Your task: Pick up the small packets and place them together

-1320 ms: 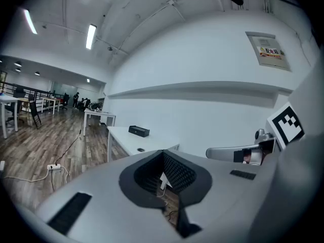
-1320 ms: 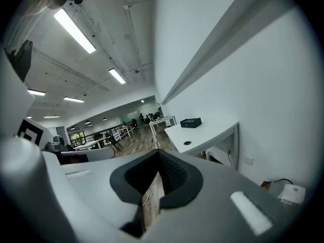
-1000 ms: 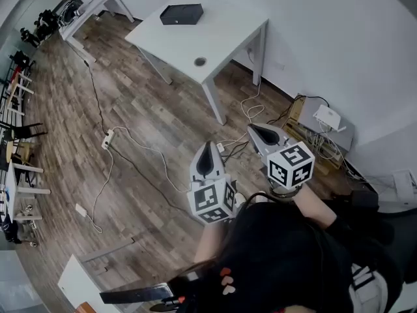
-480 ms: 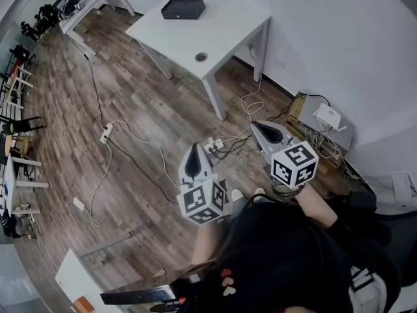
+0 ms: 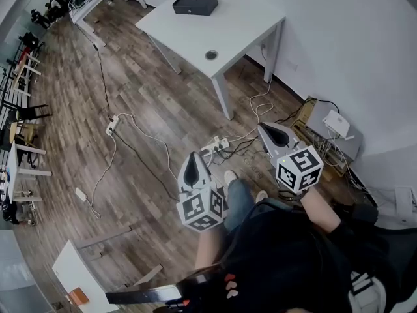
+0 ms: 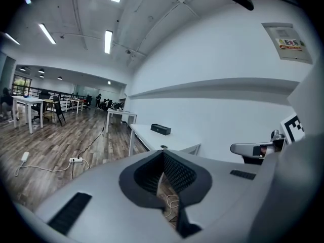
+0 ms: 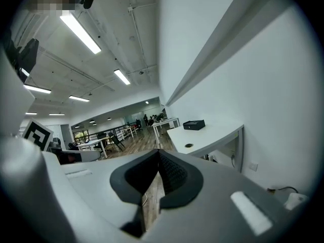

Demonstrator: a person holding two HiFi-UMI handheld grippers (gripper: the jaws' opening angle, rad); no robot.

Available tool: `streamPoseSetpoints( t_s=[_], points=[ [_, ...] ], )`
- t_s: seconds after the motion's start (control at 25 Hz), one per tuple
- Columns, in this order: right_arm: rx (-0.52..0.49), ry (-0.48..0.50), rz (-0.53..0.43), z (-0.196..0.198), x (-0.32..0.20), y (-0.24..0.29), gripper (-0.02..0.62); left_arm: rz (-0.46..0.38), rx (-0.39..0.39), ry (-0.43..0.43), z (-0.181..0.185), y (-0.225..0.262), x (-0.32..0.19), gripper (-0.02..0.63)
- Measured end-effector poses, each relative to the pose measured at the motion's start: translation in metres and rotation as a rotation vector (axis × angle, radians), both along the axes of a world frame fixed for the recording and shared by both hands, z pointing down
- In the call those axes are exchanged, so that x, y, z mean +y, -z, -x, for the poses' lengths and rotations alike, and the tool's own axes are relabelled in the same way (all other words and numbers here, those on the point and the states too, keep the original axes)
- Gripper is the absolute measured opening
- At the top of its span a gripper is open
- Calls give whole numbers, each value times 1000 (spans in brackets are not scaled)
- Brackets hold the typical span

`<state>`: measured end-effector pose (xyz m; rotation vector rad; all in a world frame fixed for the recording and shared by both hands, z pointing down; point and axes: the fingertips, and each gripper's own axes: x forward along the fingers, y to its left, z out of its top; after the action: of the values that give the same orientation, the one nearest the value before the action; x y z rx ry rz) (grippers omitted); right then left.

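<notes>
1. Nothing appeared done yet: left gripper (image 5: 193,168) and right gripper (image 5: 273,134) were both clenched and empty, lower centre.
2. No packets were in view; table (image 5: 234,26) with black box (image 5: 195,4) stood at upper centre, well apart.

Long ceiling lights (image 6: 109,41) wash the room evenly and brightly, and they burn out to white bars in both gripper views. The white wall (image 7: 263,85) looks flat and pale, without glare. The bench (image 5: 215,25) throws only a faint, soft shadow on the floor (image 5: 150,109). Every view bends straight lines and falls to black at the corners. My left gripper (image 6: 163,158) goes soft nearest the lens.
</notes>
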<state>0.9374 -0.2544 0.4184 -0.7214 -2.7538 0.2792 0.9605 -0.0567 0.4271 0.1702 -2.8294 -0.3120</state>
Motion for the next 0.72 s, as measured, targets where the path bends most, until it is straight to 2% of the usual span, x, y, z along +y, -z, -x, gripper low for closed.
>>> streamPoseSetpoints(
  t_s=[0.16,0.32,0.56,0.72],
  points=[
    [3,19,0,29,11,-5,0,-6,0,-5,32,-7,8,-2],
    [-3,42,12,79,36,-5,0,-16,-14,-21,85,-6,26,-2],
    [18,82,22,159,91,-3,0,-25,-33,-8,169,4,77,-2],
    [16,108,30,213,130,1,0,-31,-34,12,212,6,115,-2]
  ],
)
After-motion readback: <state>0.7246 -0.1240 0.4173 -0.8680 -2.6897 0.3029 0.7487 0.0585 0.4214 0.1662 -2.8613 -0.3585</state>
